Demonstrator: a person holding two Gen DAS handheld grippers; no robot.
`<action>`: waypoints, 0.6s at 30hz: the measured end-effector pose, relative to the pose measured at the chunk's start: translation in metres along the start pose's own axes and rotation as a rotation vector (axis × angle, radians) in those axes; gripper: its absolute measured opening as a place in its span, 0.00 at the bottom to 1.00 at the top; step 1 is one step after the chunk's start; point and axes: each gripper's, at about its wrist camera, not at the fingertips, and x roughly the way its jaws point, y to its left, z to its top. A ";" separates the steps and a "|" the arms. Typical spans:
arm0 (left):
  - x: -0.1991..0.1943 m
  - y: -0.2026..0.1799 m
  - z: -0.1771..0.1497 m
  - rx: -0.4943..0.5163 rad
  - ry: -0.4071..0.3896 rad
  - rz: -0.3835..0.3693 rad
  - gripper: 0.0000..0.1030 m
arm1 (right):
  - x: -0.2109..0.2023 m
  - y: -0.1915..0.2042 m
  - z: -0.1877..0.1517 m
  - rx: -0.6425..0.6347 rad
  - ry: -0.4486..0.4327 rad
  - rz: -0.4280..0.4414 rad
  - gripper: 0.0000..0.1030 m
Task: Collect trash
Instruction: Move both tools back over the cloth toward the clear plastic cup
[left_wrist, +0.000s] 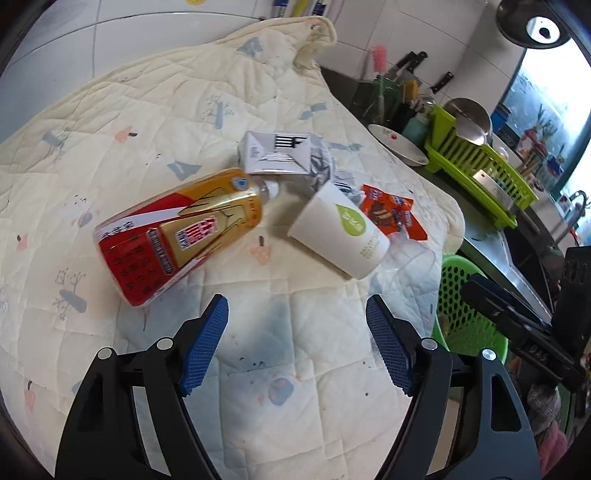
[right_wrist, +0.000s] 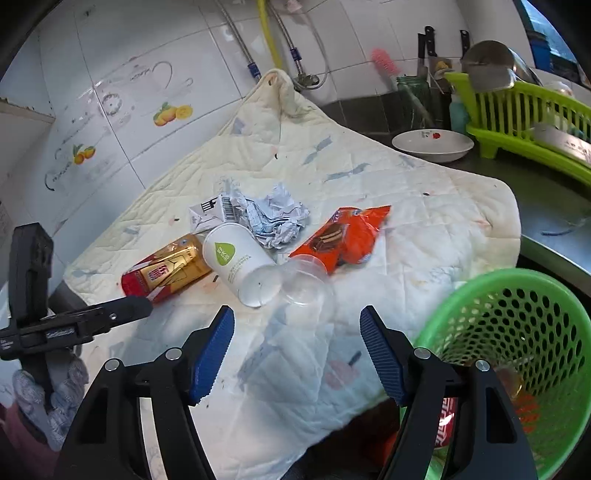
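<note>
Trash lies on a quilted cream cloth (left_wrist: 129, 110): a red-and-gold bottle (left_wrist: 177, 236) on its side, a white carton (left_wrist: 275, 153), crumpled paper (right_wrist: 275, 218), a white paper cup (left_wrist: 341, 234) on its side, a clear plastic cup (right_wrist: 306, 282) and an orange snack wrapper (right_wrist: 351, 236). My left gripper (left_wrist: 297, 347) is open and empty, just short of the bottle and paper cup. My right gripper (right_wrist: 297, 358) is open and empty, just short of the clear cup. A green perforated basket (right_wrist: 517, 332) stands at the cloth's right edge with some trash inside.
A white bowl (right_wrist: 432, 144), a green dish rack (right_wrist: 524, 114) with metal ware, a jar and knives stand on the dark counter to the right. A tiled wall with pipes is behind. The other gripper shows in each view's side (right_wrist: 74, 325).
</note>
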 end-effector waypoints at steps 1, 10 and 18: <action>0.000 0.002 0.000 -0.006 0.000 -0.001 0.74 | 0.004 0.003 0.001 -0.016 0.004 -0.004 0.67; 0.001 0.011 0.001 -0.037 0.002 -0.001 0.74 | 0.046 0.024 0.001 -0.101 0.027 -0.069 0.67; 0.002 0.016 0.003 -0.063 0.004 -0.006 0.74 | 0.066 0.025 0.002 -0.119 0.037 -0.109 0.64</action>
